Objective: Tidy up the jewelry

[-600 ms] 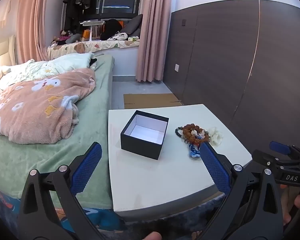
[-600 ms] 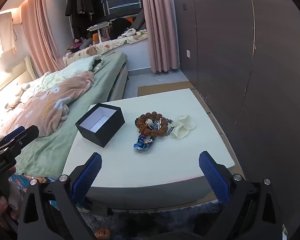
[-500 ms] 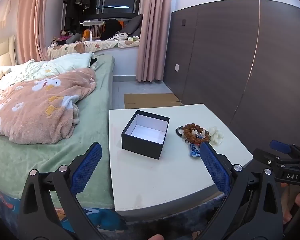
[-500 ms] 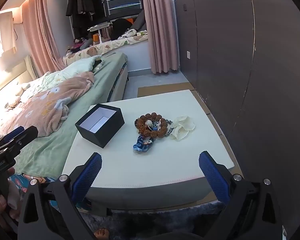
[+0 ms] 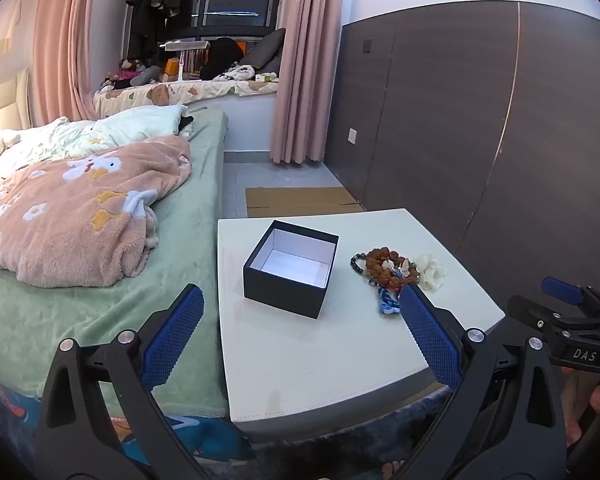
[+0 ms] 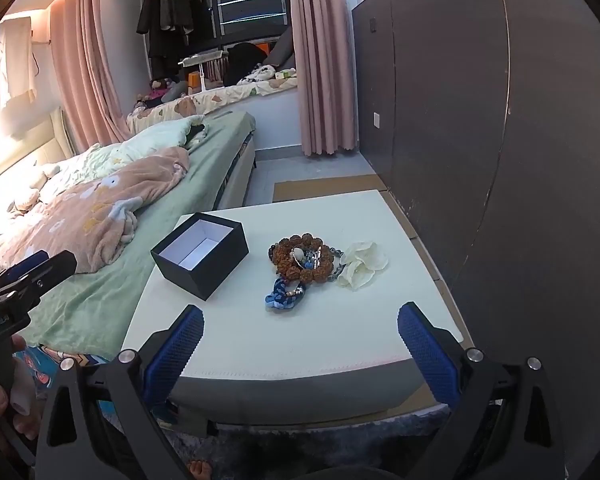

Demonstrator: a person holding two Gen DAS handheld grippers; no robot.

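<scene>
An open black box [image 5: 290, 268] [image 6: 200, 254] with a white, bare inside stands on the white table [image 5: 320, 352] [image 6: 300, 332]. To its right lies a pile of jewelry: a brown bead bracelet [image 5: 386, 266] [image 6: 304, 256], a dark bead string [image 5: 356, 262], a blue braided piece [image 5: 388, 304] [image 6: 284, 294] and a white flower piece [image 5: 430, 272] [image 6: 362, 264]. My left gripper [image 5: 300, 312] hangs open short of the table's near edge, with nothing between its fingers. My right gripper [image 6: 300, 332] is also open and holds nothing, nearer than the pile.
A bed [image 5: 100, 280] with a green sheet and a pink blanket [image 5: 76, 216] borders the table's left side. A dark panelled wall [image 5: 480, 120] runs along the right. Flat cardboard [image 5: 300, 200] lies on the floor beyond the table. A bare toe [image 6: 200, 470] shows below.
Both views have shifted only slightly; the table and box sit a touch further right in the left wrist view. Nothing was grasped or released.
</scene>
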